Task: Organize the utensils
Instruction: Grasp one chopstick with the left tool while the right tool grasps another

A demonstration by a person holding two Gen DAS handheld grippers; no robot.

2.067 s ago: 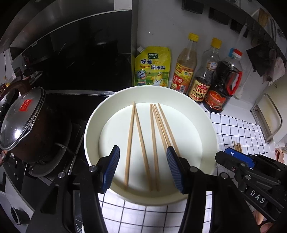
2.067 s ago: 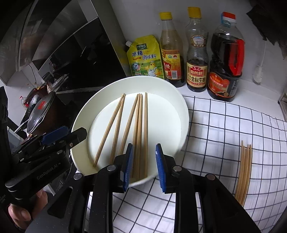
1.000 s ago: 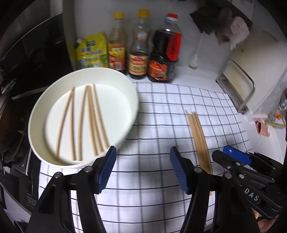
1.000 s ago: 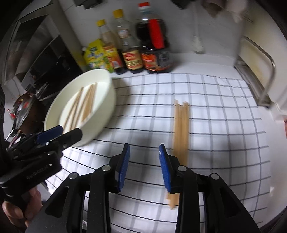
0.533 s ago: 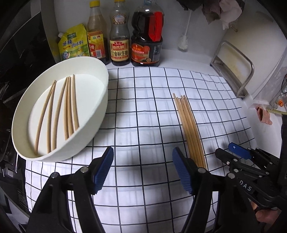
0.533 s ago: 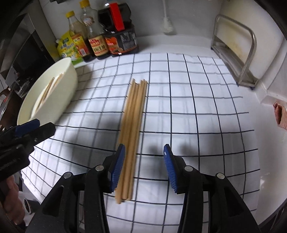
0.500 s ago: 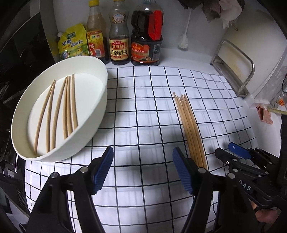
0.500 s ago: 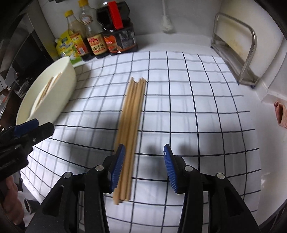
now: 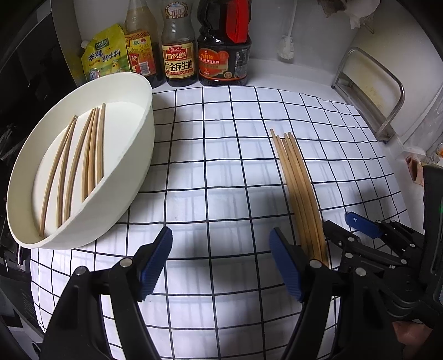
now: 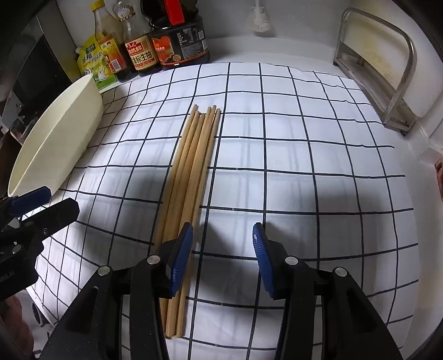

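Note:
A bundle of several wooden chopsticks (image 9: 297, 182) lies lengthwise on the checked cloth (image 9: 221, 155); it also shows in the right wrist view (image 10: 191, 171). Several more chopsticks (image 9: 80, 155) lie in a white bowl (image 9: 130, 169) at the left, whose outside (image 10: 55, 138) shows in the right wrist view. My left gripper (image 9: 221, 260) is open and empty above the cloth, between bowl and bundle. My right gripper (image 10: 223, 252) is open and empty, its left finger over the near end of the bundle; it also shows in the left wrist view (image 9: 382, 246).
Sauce bottles (image 9: 177, 49) and a yellow seasoning pouch (image 9: 105, 58) stand at the back wall. A metal rack with a cutting board (image 9: 371, 91) stands at the right. A dish brush (image 10: 259, 16) hangs on the wall. The stove is at the far left.
Both grippers have swung away from the bowl to the right and now hover over the cloth. The right gripper has opened wider near the chopstick bundle.

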